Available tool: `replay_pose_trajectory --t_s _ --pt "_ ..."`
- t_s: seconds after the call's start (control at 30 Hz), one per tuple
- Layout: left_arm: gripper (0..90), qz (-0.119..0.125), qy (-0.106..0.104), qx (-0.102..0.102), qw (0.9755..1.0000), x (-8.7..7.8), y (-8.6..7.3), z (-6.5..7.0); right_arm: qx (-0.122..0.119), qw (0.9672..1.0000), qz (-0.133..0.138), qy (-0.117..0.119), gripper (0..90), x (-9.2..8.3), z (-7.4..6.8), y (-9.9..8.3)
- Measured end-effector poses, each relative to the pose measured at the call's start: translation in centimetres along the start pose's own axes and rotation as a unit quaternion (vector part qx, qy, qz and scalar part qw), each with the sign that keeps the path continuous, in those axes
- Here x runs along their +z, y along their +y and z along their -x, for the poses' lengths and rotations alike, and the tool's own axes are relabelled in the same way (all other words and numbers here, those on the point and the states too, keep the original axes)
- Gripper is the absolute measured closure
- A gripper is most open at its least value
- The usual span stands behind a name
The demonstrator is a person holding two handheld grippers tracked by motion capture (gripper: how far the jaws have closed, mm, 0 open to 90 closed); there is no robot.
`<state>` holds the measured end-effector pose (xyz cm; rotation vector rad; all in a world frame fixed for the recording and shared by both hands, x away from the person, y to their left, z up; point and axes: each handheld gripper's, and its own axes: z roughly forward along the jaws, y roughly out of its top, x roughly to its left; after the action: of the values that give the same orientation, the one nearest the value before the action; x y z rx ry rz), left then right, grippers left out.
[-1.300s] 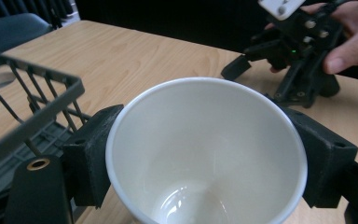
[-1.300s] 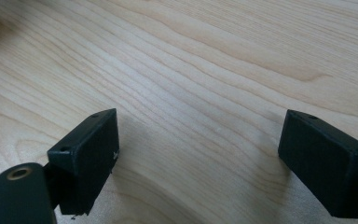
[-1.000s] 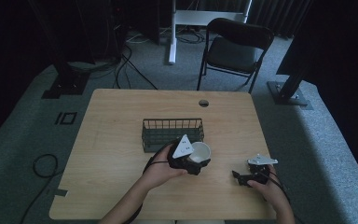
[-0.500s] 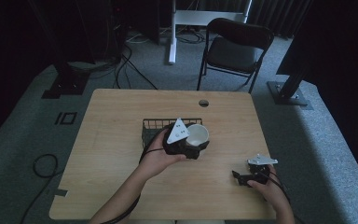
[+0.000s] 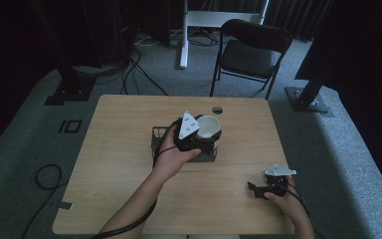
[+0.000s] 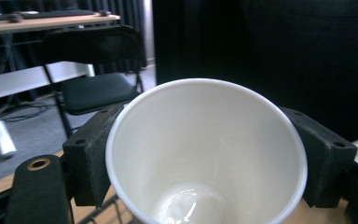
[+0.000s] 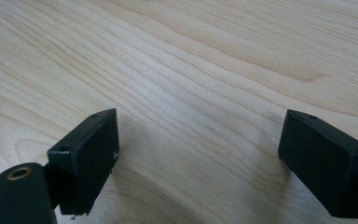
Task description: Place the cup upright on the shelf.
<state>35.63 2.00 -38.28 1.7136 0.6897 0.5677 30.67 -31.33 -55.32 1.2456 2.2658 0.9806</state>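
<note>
A white paper cup (image 5: 209, 127) (image 6: 205, 154) is clamped between the jaws of my left gripper (image 5: 204, 135) (image 6: 205, 158), which holds it in the air above the dark wire basket (image 5: 157, 142) at the table's middle. The cup's mouth faces the left gripper view's camera and it looks empty inside. My right gripper (image 5: 256, 189) (image 7: 200, 154) rests low over the bare wood near the table's front right, its jaws wide apart with nothing between them.
The wooden table (image 5: 119, 124) has a round cable hole (image 5: 217, 109) near its far edge. A black folding chair (image 5: 251, 52) stands behind the table. Cables lie on the grey carpet at the left (image 5: 47, 174).
The left gripper has risen with the cup and moved away from the person, from in front of the basket to above it. The right gripper has stayed put.
</note>
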Motion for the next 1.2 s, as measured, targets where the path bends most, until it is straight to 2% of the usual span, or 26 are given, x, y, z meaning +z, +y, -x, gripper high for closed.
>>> replay_pose_trajectory --t_s 0.03,0.07,0.1,0.23,0.27,0.33,0.37,0.43,0.47,0.53,0.6,0.77,0.87,0.9,1.1,1.2 --pt "20.5 0.0 0.0 0.0 1.0 0.0 0.0 0.0 0.0 1.0 0.0 0.0 11.9 0.0 0.0 0.0" --pt "20.5 -0.001 0.014 -0.014 0.9998 0.4 0.0 -0.3 0.0 1.0 0.0 0.0 11.9 0.0 0.0 0.0" --pt "20.5 -0.005 0.028 -0.019 0.9994 0.7 -0.2 -0.4 0.0 1.0 0.0 0.0 11.9 0.0 0.0 0.0" --pt "20.5 -0.006 0.034 -0.025 0.9991 1.0 -0.4 -0.6 0.0 1.0 0.001 0.0 12.0 0.0 0.0 0.0" --pt "20.5 -0.004 0.053 -0.026 0.9982 1.5 -0.8 -0.9 0.001 1.0 0.001 0.0 12.0 0.0 0.0 0.0" --pt "20.5 -0.002 0.059 -0.034 0.9977 1.9 -1.1 -1.2 0.0 1.0 0.001 0.0 11.9 0.0 0.0 0.0" --pt "20.5 -0.003 0.068 -0.037 0.997 2.2 -1.3 -1.4 0.0 1.0 0.001 0.0 11.9 0.0 0.0 0.0" --pt "20.5 -0.011 0.078 -0.033 0.9964 2.7 -1.7 -1.7 0.0 1.0 0.001 0.0 11.9 0.0 0.0 0.0" --pt "20.5 -0.012 0.08 -0.042 0.9958 2.9 -2.0 -1.8 0.0 1.0 0.001 0.0 11.9 0.0 0.0 0.0" --pt "20.5 -0.019 0.09 -0.037 0.9951 3.5 -2.4 -1.9 0.0 1.0 0.001 0.0 11.9 0.0 0.0 0.0" --pt "20.5 -0.022 0.09 -0.048 0.9945 4.0 -2.9 -2.0 0.0 1.0 0.001 0.0 11.9 0.0 0.0 0.0" --pt "20.5 -0.041 0.102 -0.051 0.9927 5.1 -4.1 -2.2 0.0 1.0 0.001 0.0 12.0 0.0 0.0 0.0" --pt "20.5 -0.042 0.107 -0.052 0.9921 5.3 -4.4 -2.3 0.0 1.0 0.001 0.0 12.0 0.0 0.0 0.0" --pt "20.5 -0.05 0.11 -0.055 0.9912 5.7 -5.2 -2.6 0.0 1.0 0.0 0.001 12.0 0.0 0.0 0.0" --pt "20.5 -0.059 0.106 -0.057 0.991 6.2 -6.2 -2.6 -0.001 1.0 0.0 0.001 11.9 0.0 0.0 0.0" --pt "20.5 -0.065 0.109 -0.05 0.9907 6.4 -6.5 -2.6 -0.001 1.0 0.0 0.001 12.0 0.0 0.0 0.0"
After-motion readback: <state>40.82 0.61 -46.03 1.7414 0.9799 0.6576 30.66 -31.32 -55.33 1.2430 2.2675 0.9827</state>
